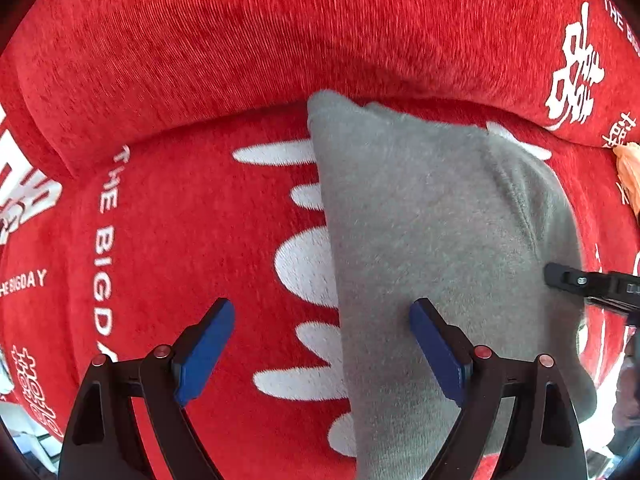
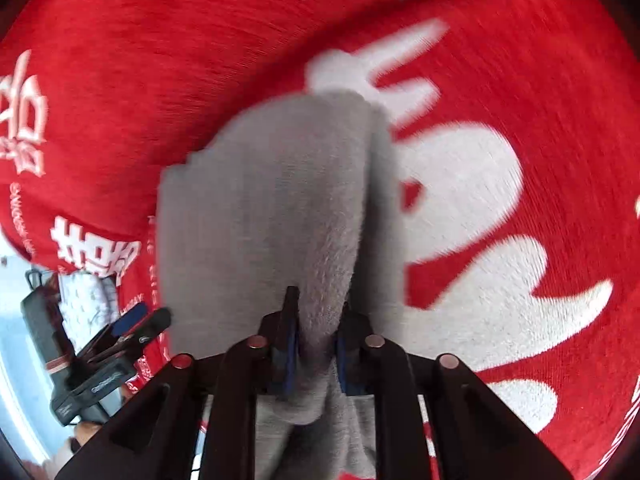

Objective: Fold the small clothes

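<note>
A grey fleece garment (image 1: 432,240) lies on the red printed sofa cover (image 1: 180,240), its far end at the seat's back crease. The left gripper (image 1: 322,344) hovers wide over its left edge, one pad above cloth. The right gripper (image 2: 314,354) pinches a fold of it.

The sofa cover (image 1: 200,60) is bright red, with big white shapes and white letters that say "THE BIG DAY". The small fuzzy cloth (image 1: 420,220) is plain grey with no pattern. The left tool (image 1: 322,348) is black with blue pads and little red dots. The right tool (image 2: 316,344) has the same colours.
</note>
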{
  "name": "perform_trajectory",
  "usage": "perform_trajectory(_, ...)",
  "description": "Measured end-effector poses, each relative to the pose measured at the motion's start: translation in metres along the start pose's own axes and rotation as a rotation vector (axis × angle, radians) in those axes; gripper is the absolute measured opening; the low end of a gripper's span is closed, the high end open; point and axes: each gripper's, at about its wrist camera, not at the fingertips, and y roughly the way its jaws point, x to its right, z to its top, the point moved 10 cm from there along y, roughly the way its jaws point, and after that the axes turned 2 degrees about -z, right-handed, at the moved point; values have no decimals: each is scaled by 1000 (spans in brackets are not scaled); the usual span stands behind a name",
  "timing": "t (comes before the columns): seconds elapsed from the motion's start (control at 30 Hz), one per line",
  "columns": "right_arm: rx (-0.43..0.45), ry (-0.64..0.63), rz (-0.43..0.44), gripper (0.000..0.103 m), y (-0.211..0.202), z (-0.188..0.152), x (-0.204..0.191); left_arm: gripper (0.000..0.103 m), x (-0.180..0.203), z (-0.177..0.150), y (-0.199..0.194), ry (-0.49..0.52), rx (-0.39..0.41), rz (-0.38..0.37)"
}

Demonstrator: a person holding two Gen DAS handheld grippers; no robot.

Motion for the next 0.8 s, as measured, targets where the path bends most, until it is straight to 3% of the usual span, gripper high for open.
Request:
perform_trajectory(0.03, 16, 2, -43, 31, -5, 1, 5, 90, -1, -1, -1, -1, -1, 3)
perform_trajectory(0.17, 38, -54, -180, 42, -27, -1, 0, 90, -11, -3, -10, 13, 3, 46)
perform_trajectory(0.2, 44, -66, -182, 46, -33, -3, -2, 90, -14, -3, -12, 11, 3, 49)
perform_trajectory(0.33, 29, -67, 22, 63, -57, -29, -36, 90, -24, -10, -18, -9, -4, 46)
perform_trajectory(0.37, 5, -78, 41, 63, -56, -39, -40, 90, -26, -15, -18, -18, -14, 42)
perform_trajectory(0.47, -90, -122, -49, 63, -37, -66, -32, 90, -25, -33, -14, -34, -44, 35)
perform_trajectory(0.5, -112, -141, -96, 51, -30, -72, -28, 90, -23, -38, -13, -37, -52, 29)
perform_trajectory(0.53, -118, -153, -108, 4, -24, -74, -29, 90, -21, -43, -12, -38, -56, 23)
perform_trajectory(0.6, -84, -169, -127, 7, -27, -73, -29, 90, -15, -53, -13, -35, -57, 25)
perform_trajectory(0.7, -67, -251, -247, 7, -21, -70, -20, 90, -9, -63, -11, -27, -50, 26)
perform_trajectory(0.8, -104, -198, -262, 7, -3, -75, -4, 102, -9, -75, -1, -22, -82, 41)
